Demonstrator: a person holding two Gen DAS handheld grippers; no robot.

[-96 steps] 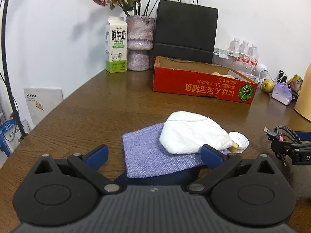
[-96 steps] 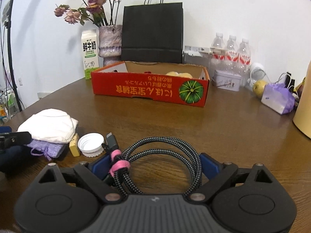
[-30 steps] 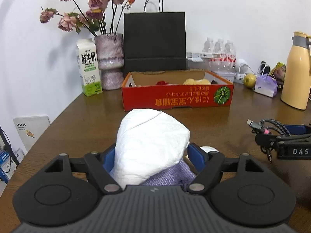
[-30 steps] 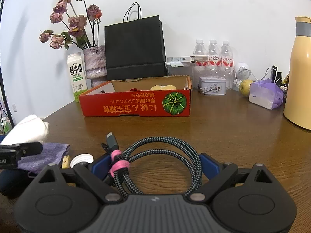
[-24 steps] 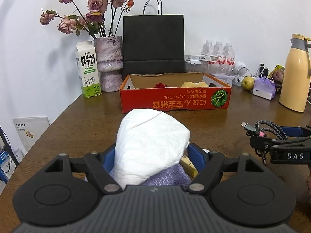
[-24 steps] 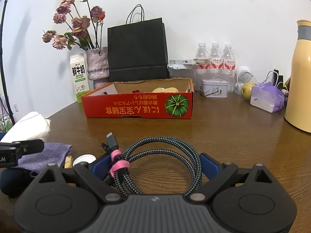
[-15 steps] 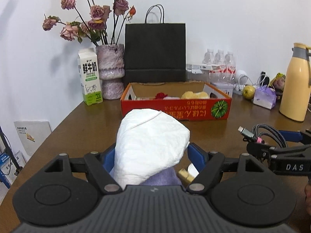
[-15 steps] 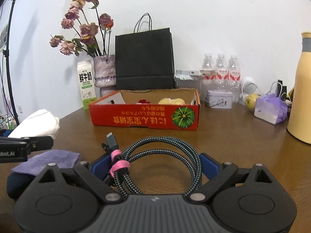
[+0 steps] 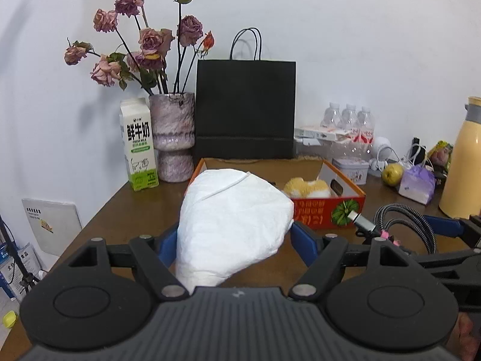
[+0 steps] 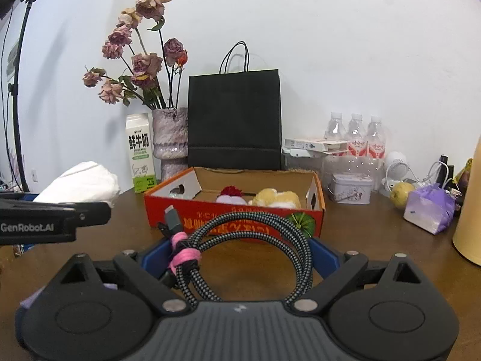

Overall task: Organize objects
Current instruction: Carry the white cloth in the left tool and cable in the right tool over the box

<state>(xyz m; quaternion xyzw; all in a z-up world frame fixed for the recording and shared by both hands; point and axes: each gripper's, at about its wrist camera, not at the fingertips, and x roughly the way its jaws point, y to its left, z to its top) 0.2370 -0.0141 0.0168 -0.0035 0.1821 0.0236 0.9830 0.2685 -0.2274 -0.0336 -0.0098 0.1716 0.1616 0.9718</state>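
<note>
My left gripper point(image 9: 236, 240) is shut on a white face mask point(image 9: 234, 225), whose bulk stands up between the blue pads, clear of the table. My right gripper point(image 10: 239, 252) is shut on a coiled braided cable point(image 10: 249, 219) bound with a pink tie, its plug sticking up at the left. Both are held above the wooden table, in front of an open red cardboard box point(image 10: 156, 207) with a yellow plush toy point(image 10: 276, 197) inside. The right wrist view shows the left gripper's finger point(image 10: 54, 216) and the mask point(image 10: 81, 183) at the left. The cable point(image 9: 402, 225) shows at the right of the left wrist view.
Behind the box point(image 9: 330, 207) stand a milk carton point(image 9: 139, 144), a vase of dried roses point(image 9: 173, 135) and a black paper bag point(image 9: 245, 108). Water bottles point(image 10: 356, 138), a tin point(image 10: 350, 188), a yellow-green fruit point(image 10: 401, 194), a purple packet point(image 10: 428, 210) and a yellow flask point(image 9: 461, 159) crowd the right. A lilac cloth corner point(image 10: 30, 300) shows low at the left.
Both grippers have risen with their loads. The mask has come up off the purple cloth, which stayed on the table. The box's inside now shows more from above.
</note>
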